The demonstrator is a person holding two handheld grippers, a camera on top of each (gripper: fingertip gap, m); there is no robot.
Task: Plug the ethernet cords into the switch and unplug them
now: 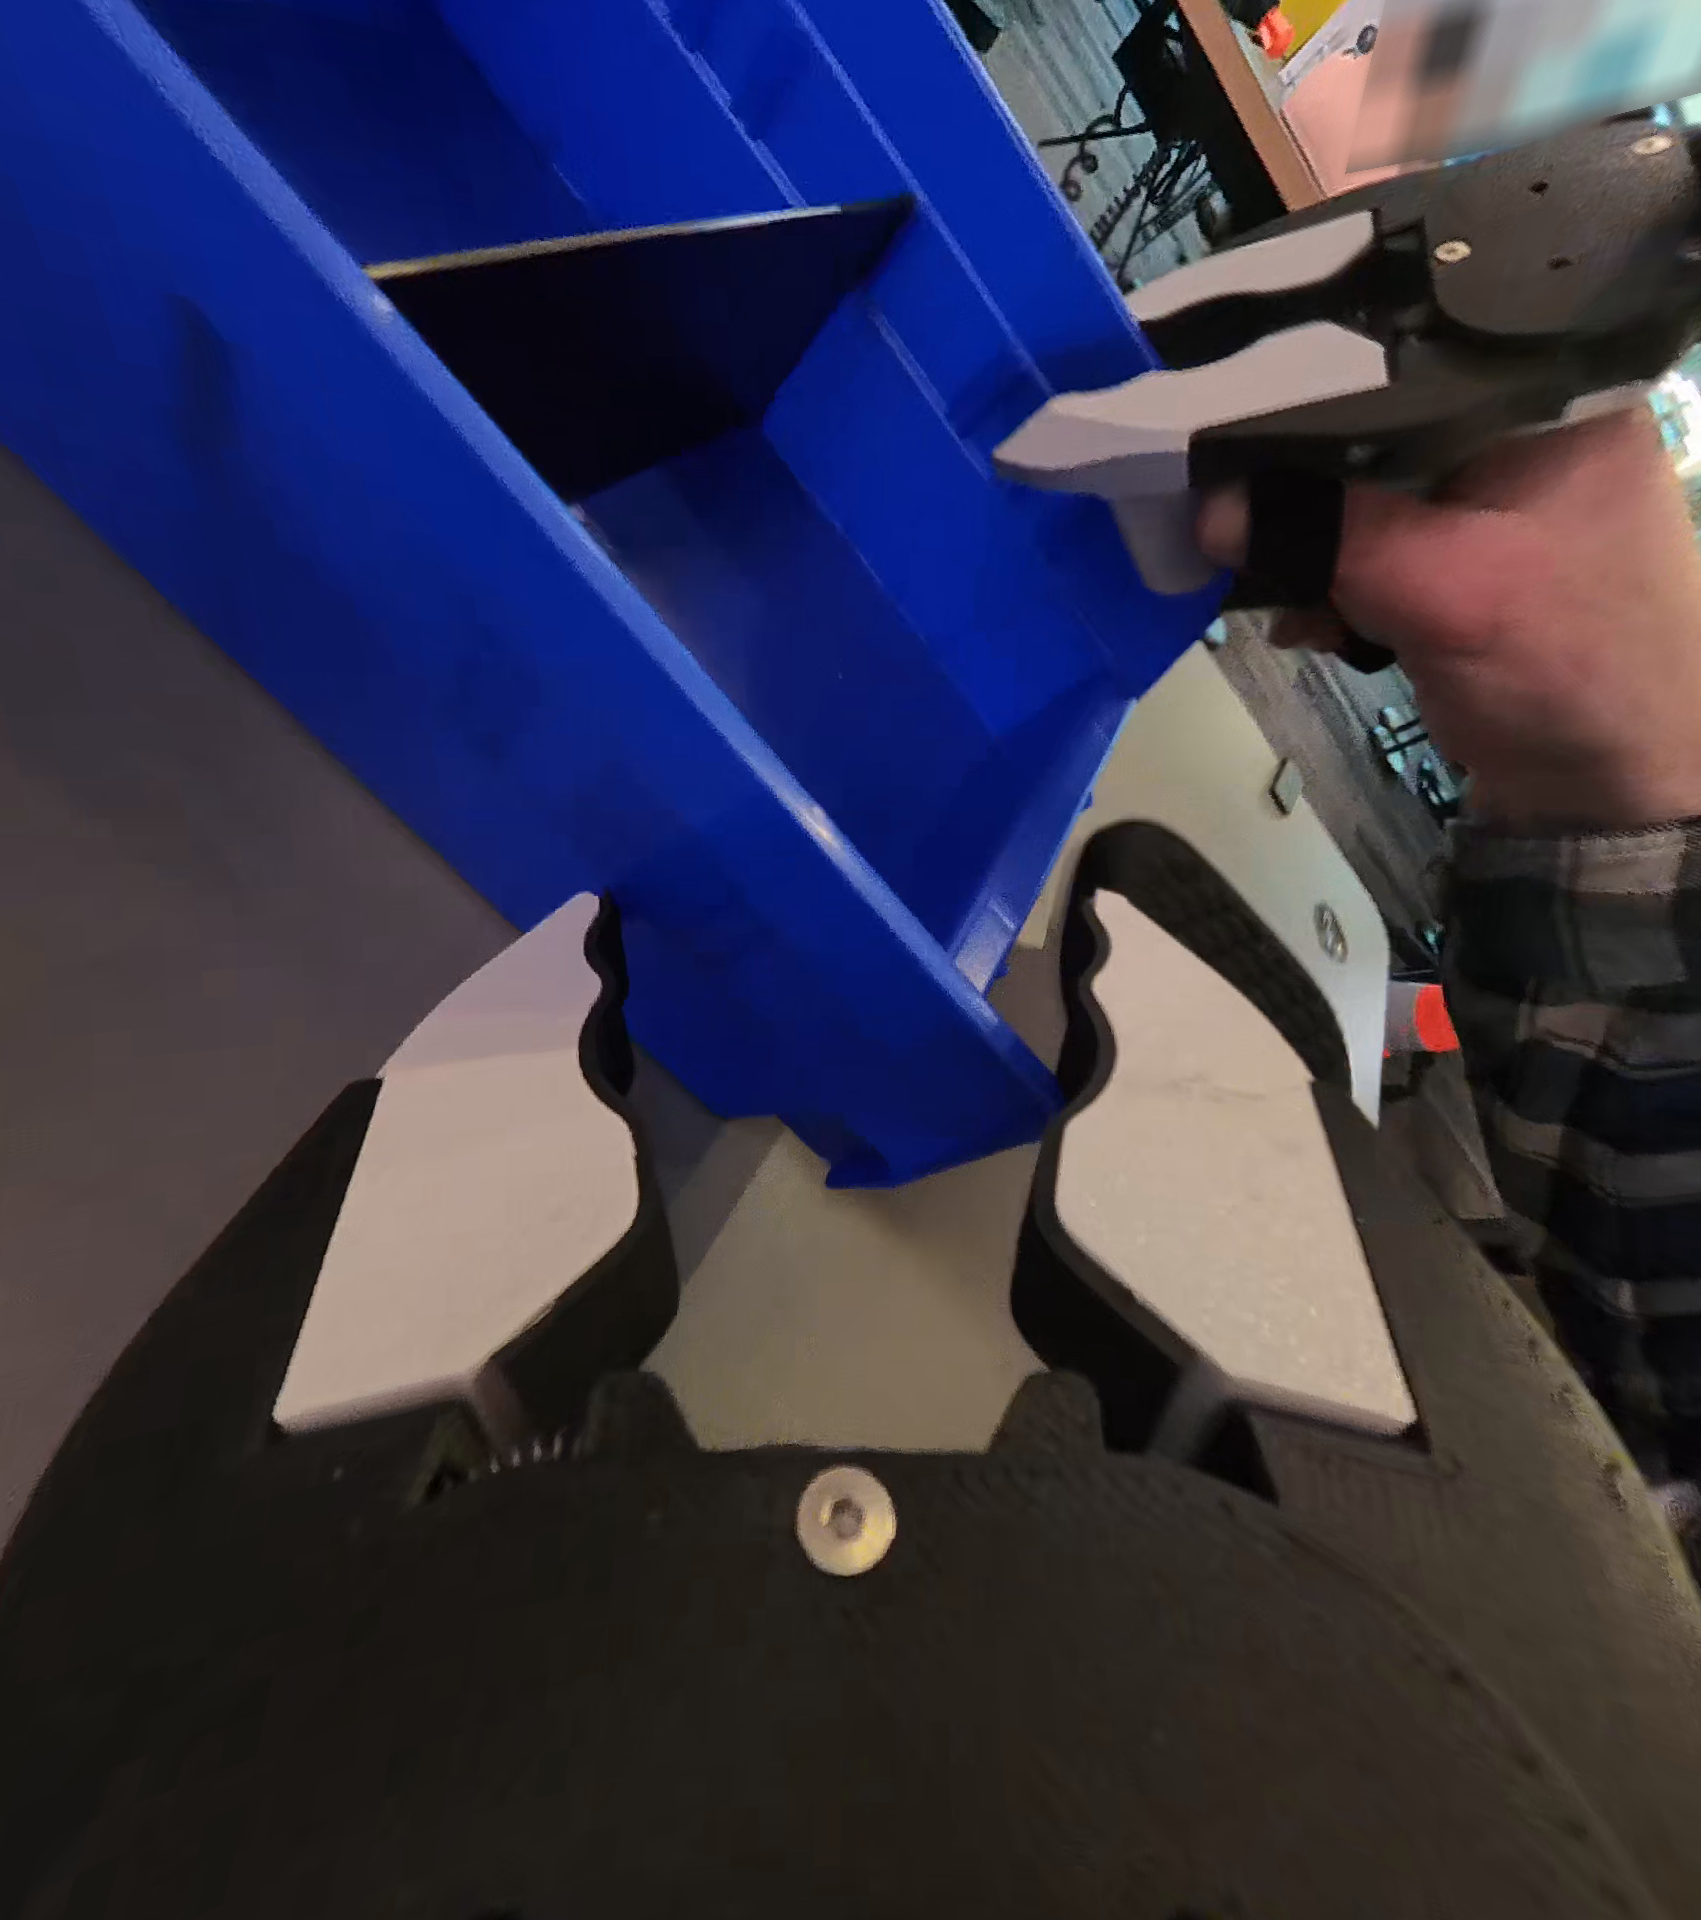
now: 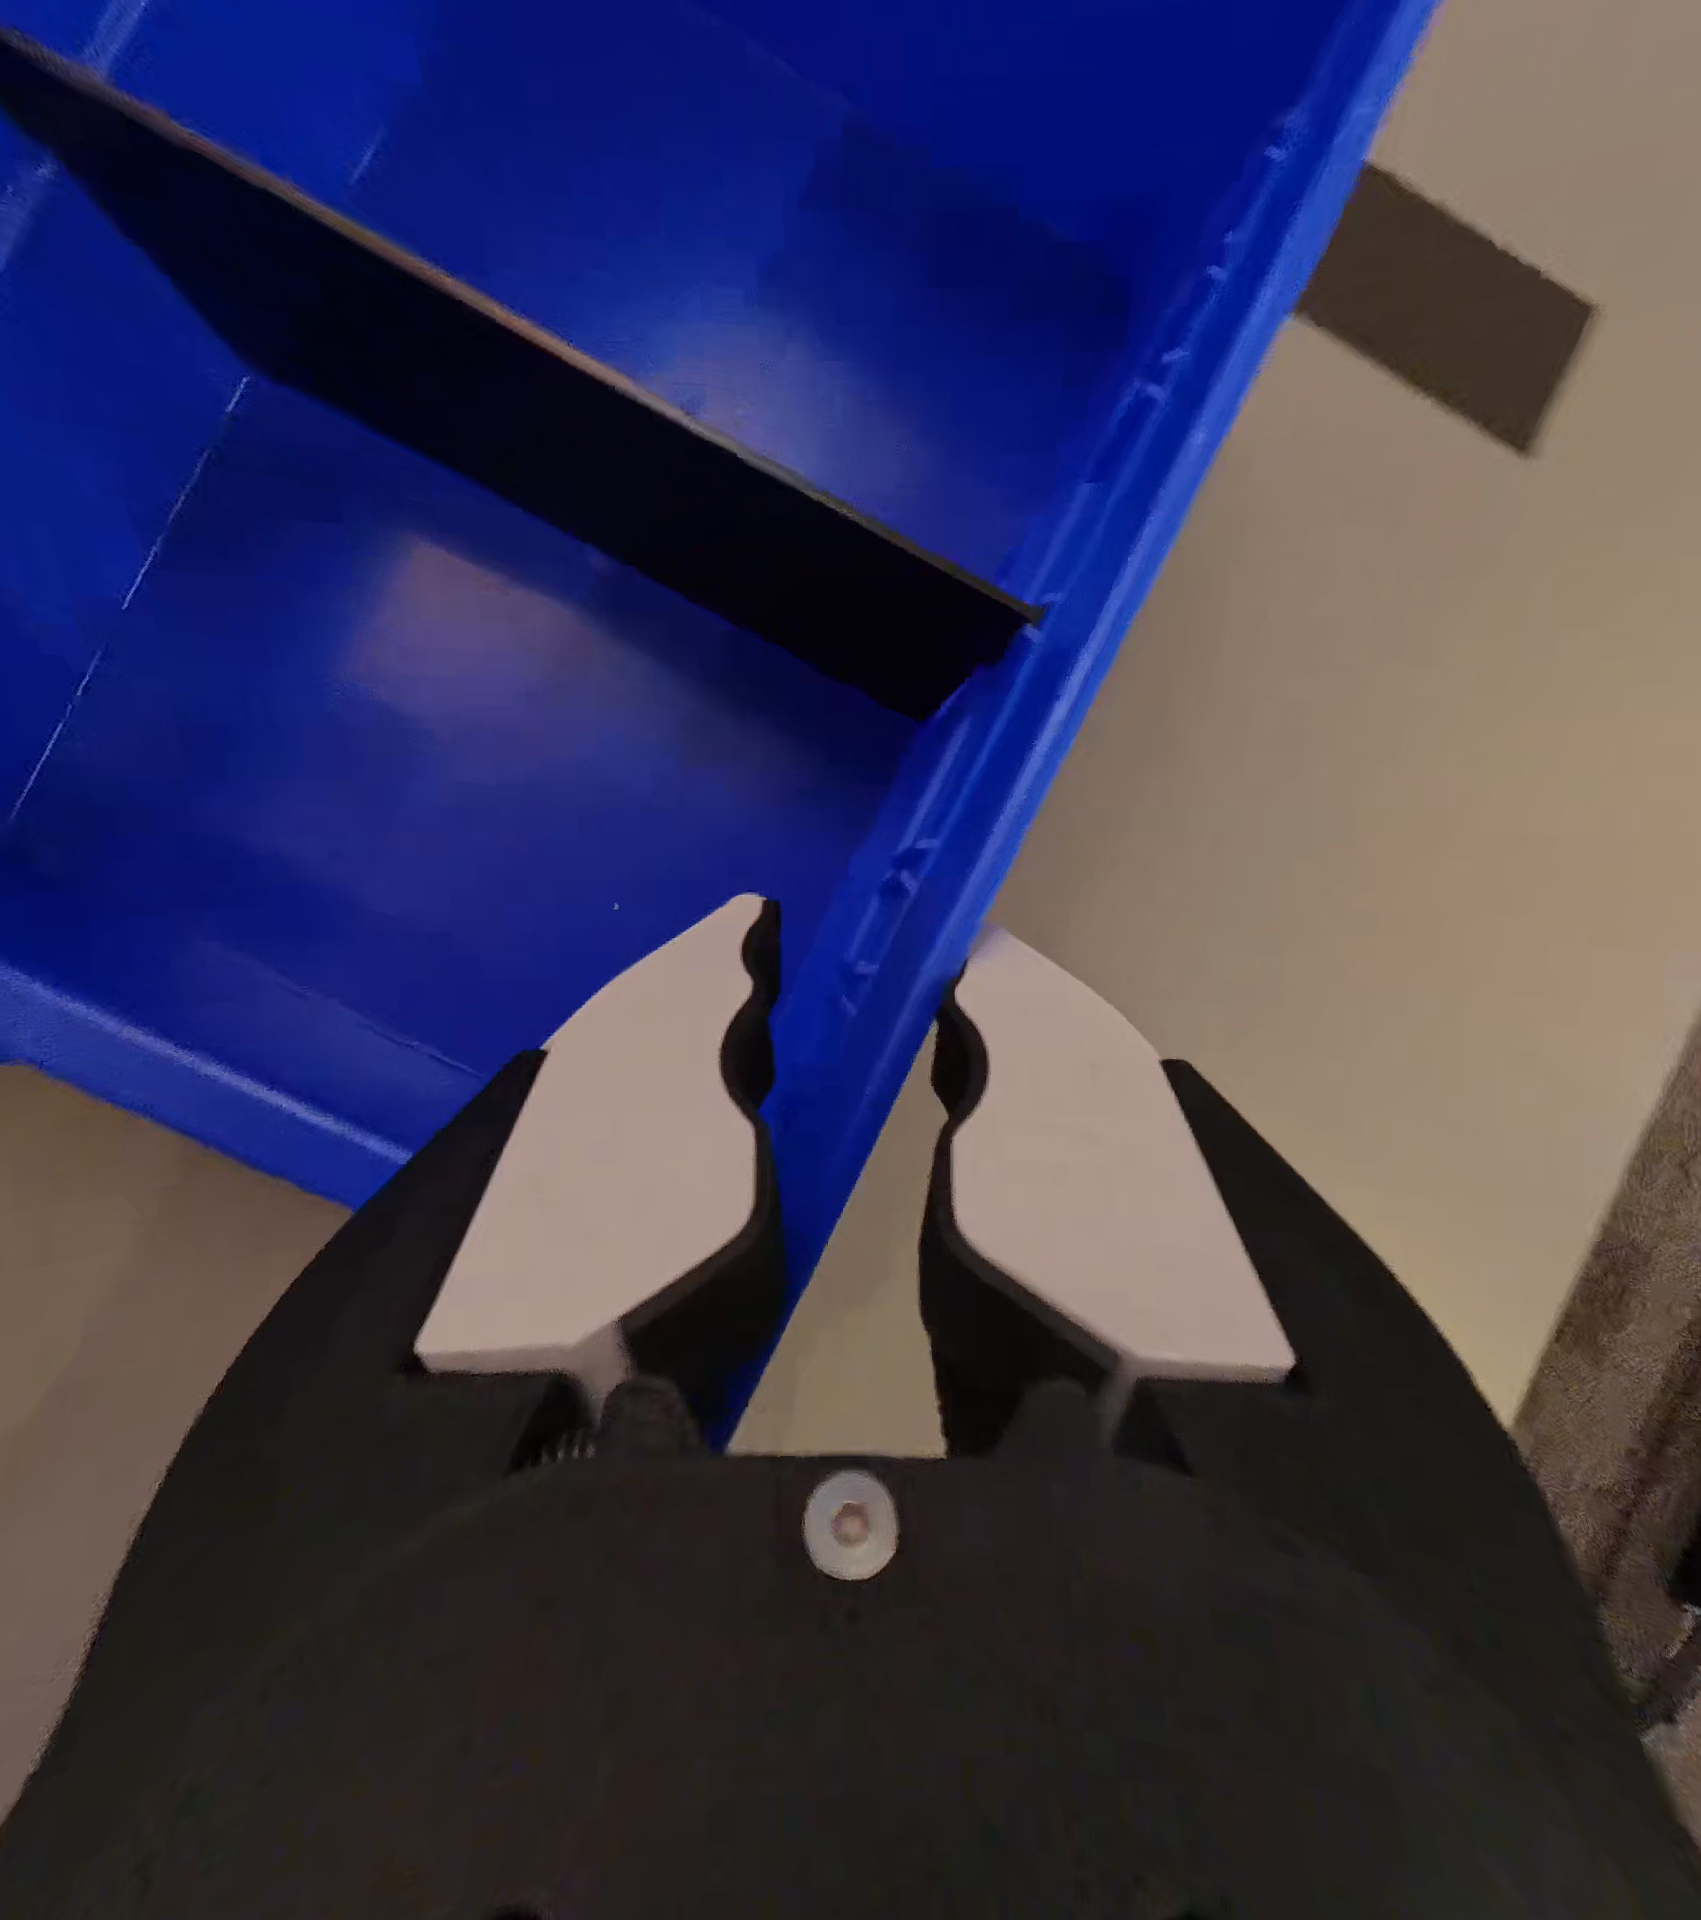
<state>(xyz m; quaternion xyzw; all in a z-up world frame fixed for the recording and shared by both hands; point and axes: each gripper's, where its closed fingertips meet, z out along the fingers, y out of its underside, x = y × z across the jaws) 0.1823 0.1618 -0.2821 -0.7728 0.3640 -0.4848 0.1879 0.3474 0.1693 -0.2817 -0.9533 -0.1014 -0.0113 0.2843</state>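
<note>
Currently, your inventory: blue bin w/ black divider, tilted above pale surface. Your left hand-held gripper: jaws wide, bin's corner wall between them, left pad touching wall, right pad at its edge; firm grip cannot tell. Your right hand-held gripper: narrowed on bin's side rim, both pads pressing it. Ethernet cords, switch: cannot tell where, neither view shows them. Dark tape patch on surface beside bin.

A divider stands across the inside of the bin, splitting it into compartments. The bin's side wall runs between the right gripper's fingers (pads touching it), its corner between the left gripper's.
</note>
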